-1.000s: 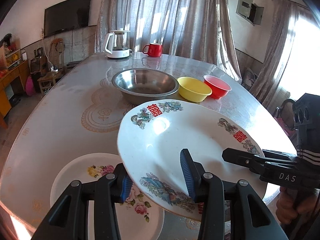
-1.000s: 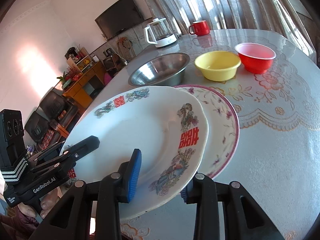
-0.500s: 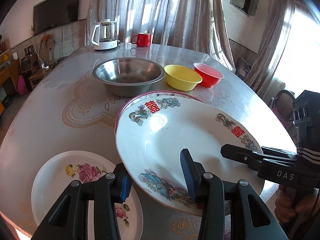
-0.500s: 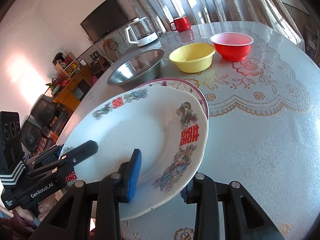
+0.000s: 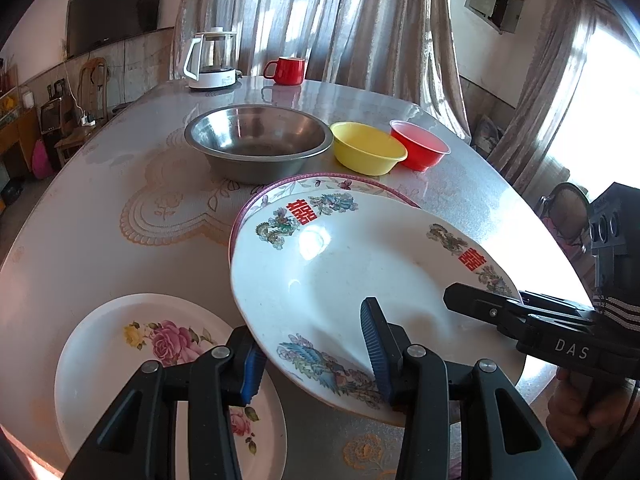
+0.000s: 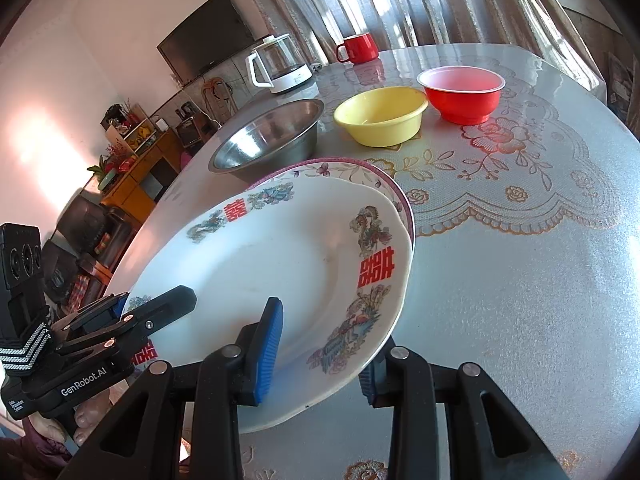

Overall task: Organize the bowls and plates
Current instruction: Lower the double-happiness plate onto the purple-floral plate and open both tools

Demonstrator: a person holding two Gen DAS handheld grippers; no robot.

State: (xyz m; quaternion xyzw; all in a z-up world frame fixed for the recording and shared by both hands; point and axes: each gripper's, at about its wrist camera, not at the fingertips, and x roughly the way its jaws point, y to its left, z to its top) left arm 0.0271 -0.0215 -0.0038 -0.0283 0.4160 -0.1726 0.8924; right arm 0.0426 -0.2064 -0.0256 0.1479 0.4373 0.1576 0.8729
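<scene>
Both grippers, left (image 5: 316, 346) and right (image 6: 322, 344), clamp the white plate's (image 5: 360, 268) near rim, holding it tilted over the pink-rimmed plate (image 5: 320, 182), metal bowl (image 5: 258, 140) just behind.

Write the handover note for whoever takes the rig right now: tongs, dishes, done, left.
Left tongs: shut on the near rim of the dragon plate.
Right tongs: shut on the same plate's rim, opposite side.
The plate is held tilted above the pink-rimmed plate, not yet set down.
Rose plate lies alone on the table, near left.
Steel bowl, yellow bowl and red bowl stand in a row behind, unstacked.
Done: dragon plate lifted over the stack.
Left: lower and release it, add the rose plate, sort the bowls.
</scene>
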